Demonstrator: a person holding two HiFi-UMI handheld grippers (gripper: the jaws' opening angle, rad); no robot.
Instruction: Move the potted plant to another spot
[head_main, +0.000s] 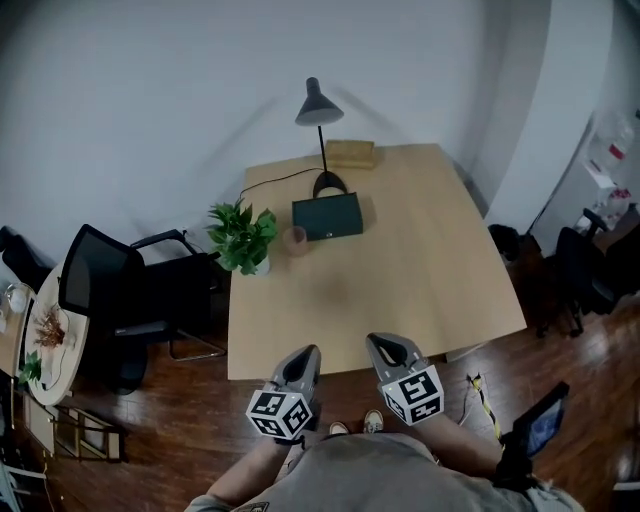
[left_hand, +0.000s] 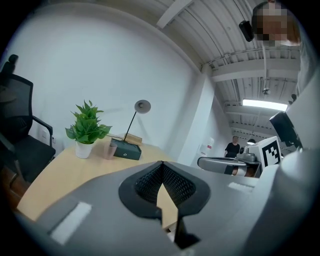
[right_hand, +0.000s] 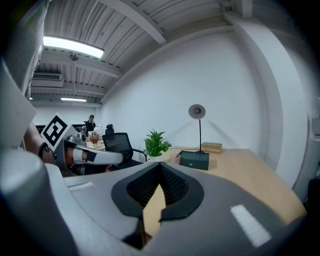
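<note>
Leafy green plant in white pot: being borne at the left edge of the pale wooden bench.
Left grey tongs: being held closed, empty.
Right grey tongs: being held closed, empty.

**What the Views Are Hiding**

In the head view, leaves are covering most of the pot, and the small cup beside the dark box is showing only as a blur. The left edge is cutting off the round side table. In the left gripper view, the body of the left gripper is blocking the near part of the desk. The chair is running off the left edge, and a distant person is appearing too small to make out.
</note>
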